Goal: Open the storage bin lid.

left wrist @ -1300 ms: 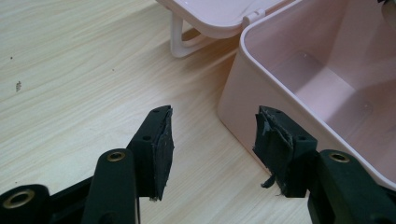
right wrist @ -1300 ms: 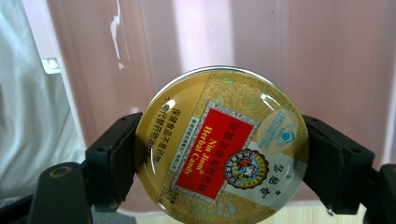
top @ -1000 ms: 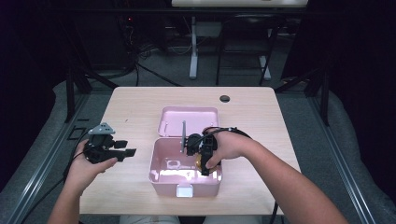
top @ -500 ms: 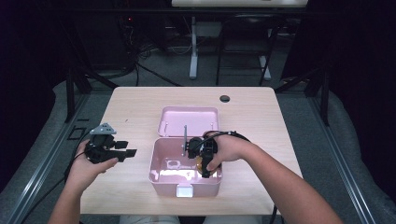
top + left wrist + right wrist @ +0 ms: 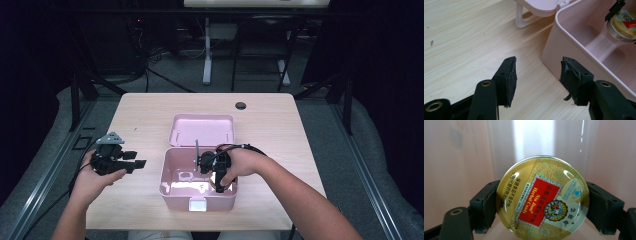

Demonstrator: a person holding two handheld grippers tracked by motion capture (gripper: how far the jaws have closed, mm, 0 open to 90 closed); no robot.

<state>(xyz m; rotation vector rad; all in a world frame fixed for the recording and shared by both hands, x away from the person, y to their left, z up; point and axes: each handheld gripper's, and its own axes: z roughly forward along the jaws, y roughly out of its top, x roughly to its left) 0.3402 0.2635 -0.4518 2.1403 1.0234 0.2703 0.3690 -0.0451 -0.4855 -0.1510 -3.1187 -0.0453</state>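
Pink box [image 5: 198, 186], right gripper [image 5: 541, 202] clamping tin [image 5: 541, 197], lid [image 5: 202, 130] behind

Dark room, grey floor [image 5: 380, 150]

Looks like a lab / recording rig: bare wooden tabletop [image 5: 150, 115] w/ cable grommet hole [image 5: 241, 105], black curtains all round, metal frame rails [image 5: 45, 170] on grey floor, loose cables [image 5: 165, 60] and stand legs [image 5: 207, 50] beyond the tongs.
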